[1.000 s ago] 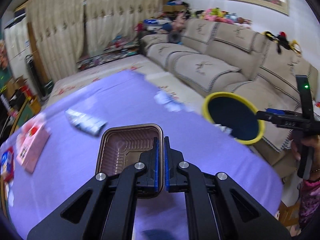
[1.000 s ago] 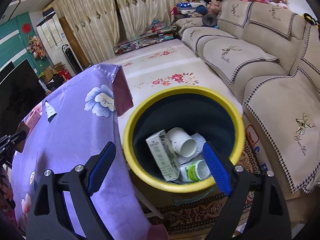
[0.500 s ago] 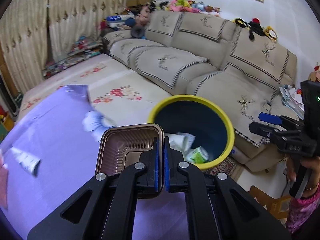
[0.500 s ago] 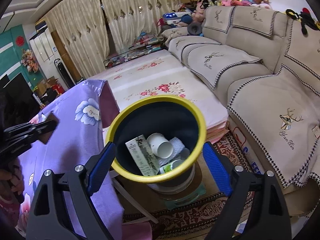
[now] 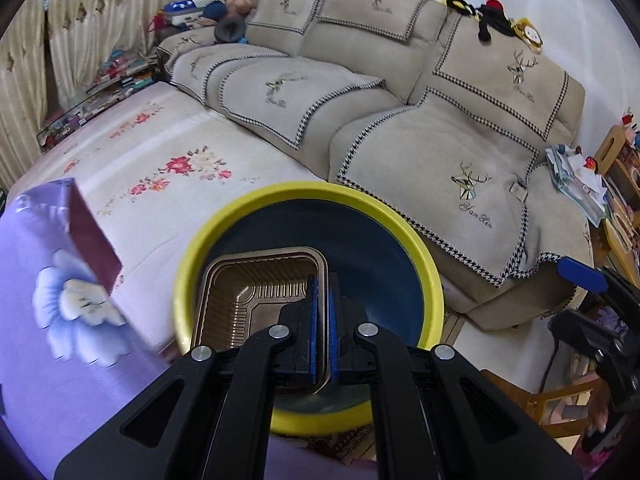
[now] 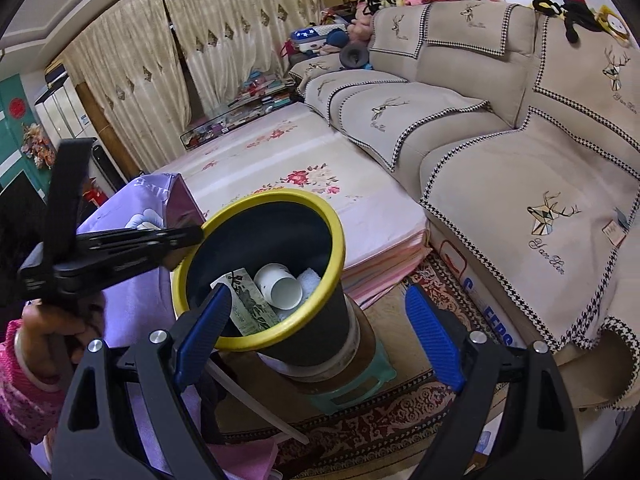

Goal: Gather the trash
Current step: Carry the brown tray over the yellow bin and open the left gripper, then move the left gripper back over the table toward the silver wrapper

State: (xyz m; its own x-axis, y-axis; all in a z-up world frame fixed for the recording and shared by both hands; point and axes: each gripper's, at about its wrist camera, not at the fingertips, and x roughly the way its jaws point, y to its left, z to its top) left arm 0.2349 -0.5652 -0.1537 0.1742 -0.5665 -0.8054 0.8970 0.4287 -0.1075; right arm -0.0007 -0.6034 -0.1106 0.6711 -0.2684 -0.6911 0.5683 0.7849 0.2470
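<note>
The brown plastic tray [image 5: 256, 300] hangs over the yellow-rimmed bin's [image 5: 430, 280] mouth, its near right wall clenched between the left gripper's [image 5: 322, 336] fingers. Inside the bin lie a paper cup [image 6: 280, 286] and a carton [image 6: 250, 306]. The right gripper's [image 6: 316, 338] fingers stand released, empty, beside the bin.

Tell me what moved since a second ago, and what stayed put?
The left claw carried the brown plastic tray away from the purple tablecloth and over the mouth of the yellow-rimmed bin. The right claw backed off from the bin a little. Unchanged: the left claw stays shut on the tray's rim, the right claw stays wide open and empty, and the cup and carton lie in the bin.
</note>
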